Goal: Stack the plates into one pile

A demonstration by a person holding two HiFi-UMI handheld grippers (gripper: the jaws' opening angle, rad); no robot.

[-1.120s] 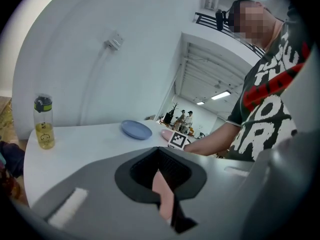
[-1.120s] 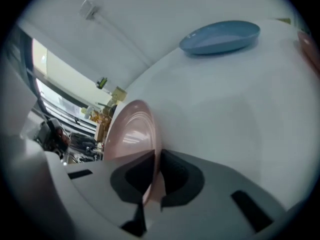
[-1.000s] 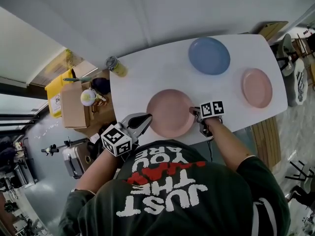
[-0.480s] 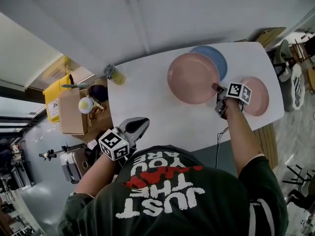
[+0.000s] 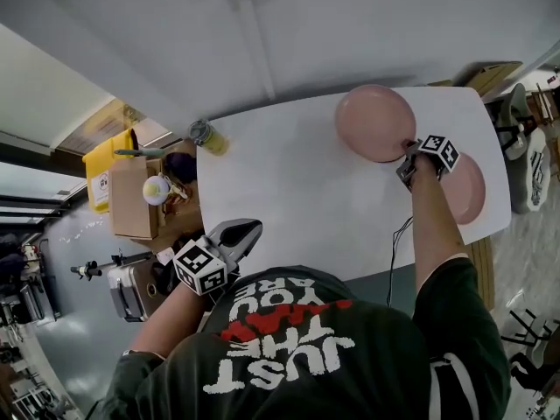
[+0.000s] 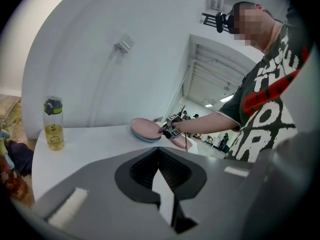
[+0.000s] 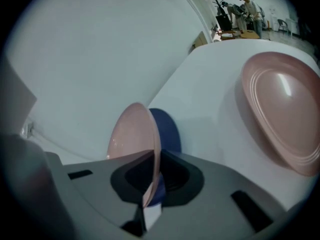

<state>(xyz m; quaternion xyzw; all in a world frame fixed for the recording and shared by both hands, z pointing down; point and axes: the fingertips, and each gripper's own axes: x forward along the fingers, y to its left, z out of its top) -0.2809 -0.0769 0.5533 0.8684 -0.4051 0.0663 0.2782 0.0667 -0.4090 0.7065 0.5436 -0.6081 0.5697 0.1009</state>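
Carefully now: the right hand-held gripper (image 5: 408,150), clenched on a pink plate's (image 5: 374,122) rim, holds it over the blue plate (image 7: 170,129) (barely showing beneath). Best centred there, lowered flat, then released. The left hand-held gripper (image 5: 248,232) is closed and empty.

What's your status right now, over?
Right gripper shut on pink plate, over blue plate. Left gripper shut, empty. Second pink plate alongside. Nothing blocking.
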